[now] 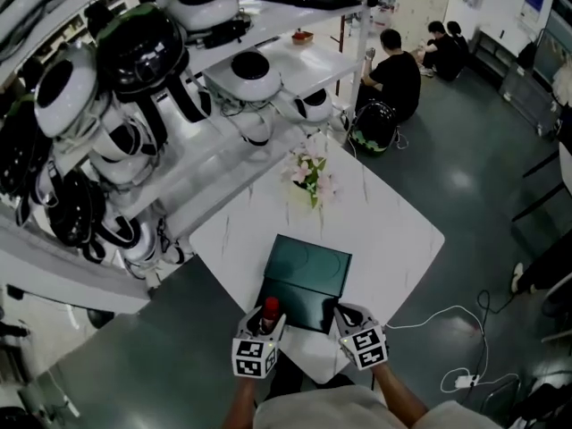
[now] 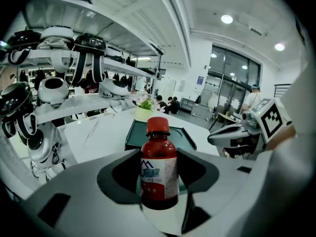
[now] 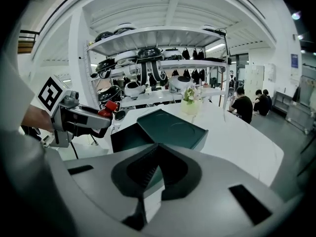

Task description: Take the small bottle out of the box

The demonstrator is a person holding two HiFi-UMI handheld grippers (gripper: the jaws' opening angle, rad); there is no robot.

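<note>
Plainly the small bottle (image 2: pixel 159 169) is dark red, red-capped, white-labelled.

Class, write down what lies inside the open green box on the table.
Only a dark, bare-looking interior shows in the box; the bottle is outside, in the left gripper. The box's near corners are covered.
</note>
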